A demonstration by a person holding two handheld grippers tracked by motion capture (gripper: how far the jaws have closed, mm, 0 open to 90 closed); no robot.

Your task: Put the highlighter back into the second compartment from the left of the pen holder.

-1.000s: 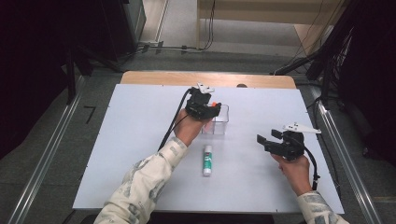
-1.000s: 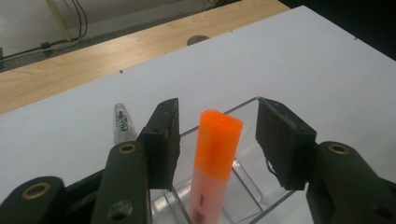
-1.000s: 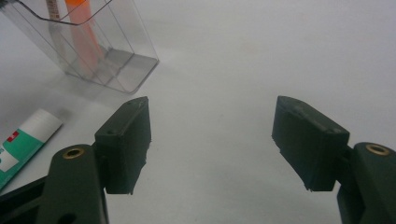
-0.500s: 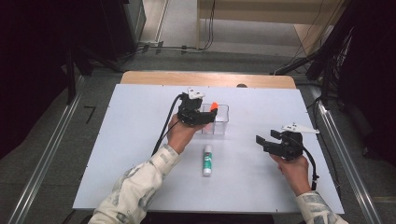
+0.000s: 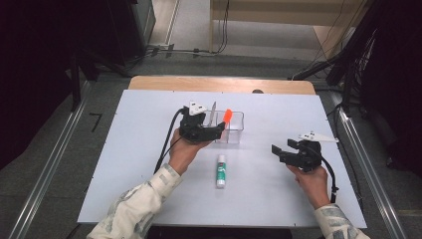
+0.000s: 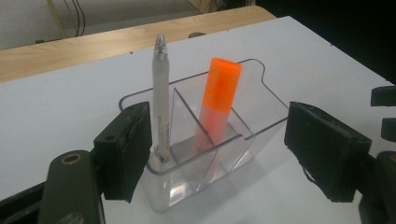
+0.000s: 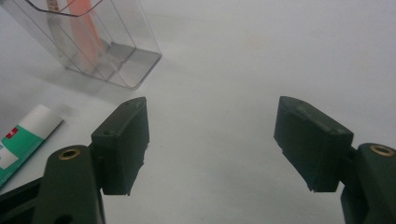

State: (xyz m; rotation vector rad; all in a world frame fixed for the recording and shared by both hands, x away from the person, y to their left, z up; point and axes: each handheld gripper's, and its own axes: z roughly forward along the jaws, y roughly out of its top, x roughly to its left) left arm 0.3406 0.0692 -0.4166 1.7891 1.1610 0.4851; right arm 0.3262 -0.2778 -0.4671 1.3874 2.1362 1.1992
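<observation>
A clear plastic organizer (image 5: 236,130) stands mid-table on the white board. An orange highlighter (image 5: 227,116) and a silver-white pen (image 5: 213,110) stand upright in separate compartments. My left gripper (image 5: 218,131) sits just left of the organizer, and its jaws have just been opening. In the left gripper view the jaws straddle the organizer (image 6: 261,130). The pen (image 6: 161,102) stands close beside the left pad, not pinched, and the highlighter (image 6: 219,100) leans in the middle. My right gripper (image 5: 277,152) hovers open over bare board at the right, with nothing between its jaws (image 7: 212,140).
A green-and-white glue stick (image 5: 221,170) lies on the board in front of the organizer, also seen as the glue stick (image 7: 23,135) at the left edge. The white board (image 5: 124,149) lies on a wooden table (image 5: 219,84). Dark equipment and cables surround it.
My left gripper has drawn back to the left from over the organizer, and its jaws have widened. The pen and highlighter now show standing in the organizer. The right hand stayed put.
</observation>
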